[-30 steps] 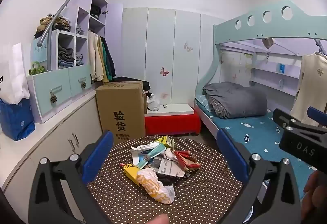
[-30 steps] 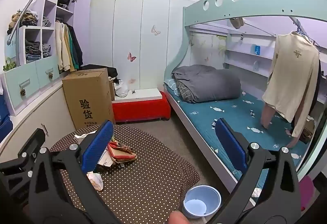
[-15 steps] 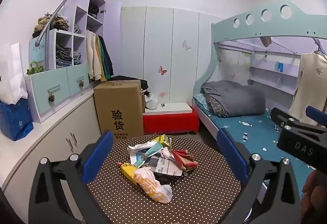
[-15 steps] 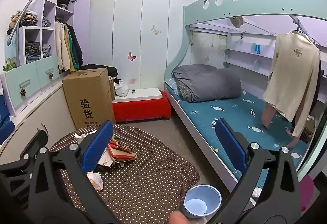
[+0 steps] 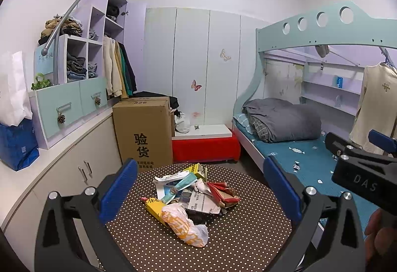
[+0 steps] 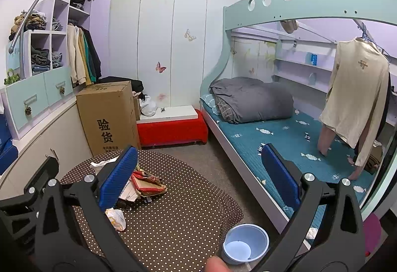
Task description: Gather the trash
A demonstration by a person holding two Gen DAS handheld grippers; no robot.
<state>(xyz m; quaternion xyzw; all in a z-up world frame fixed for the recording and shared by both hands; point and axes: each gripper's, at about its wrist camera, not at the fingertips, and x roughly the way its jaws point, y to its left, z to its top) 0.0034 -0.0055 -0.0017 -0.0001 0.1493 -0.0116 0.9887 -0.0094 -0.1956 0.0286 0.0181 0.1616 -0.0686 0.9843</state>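
A heap of trash [image 5: 191, 195] lies in the middle of a round table with a brown dotted cloth [image 5: 243, 237]: an orange and white plastic bag [image 5: 184, 224], a yellow wrapper, papers and red packaging [image 6: 146, 181]. My left gripper [image 5: 201, 188] hovers open above the table's near side, and the heap shows between its blue pads. My right gripper [image 6: 198, 177] stands open to the right of the heap, holding nothing. A light blue bin [image 6: 245, 243] stands on the floor by the table's right edge.
A tall cardboard box [image 5: 144, 130] and a red bench [image 5: 206, 148] stand behind the table. A bunk bed [image 6: 278, 133] with a grey quilt runs along the right. White cabinets [image 5: 69, 172] line the left wall. A person's fingertip [image 6: 215, 264] shows at the bottom.
Both views have shifted only slightly; the left gripper has drifted a little, so the trash heap sits marginally lower and more central. Both grippers stay open.
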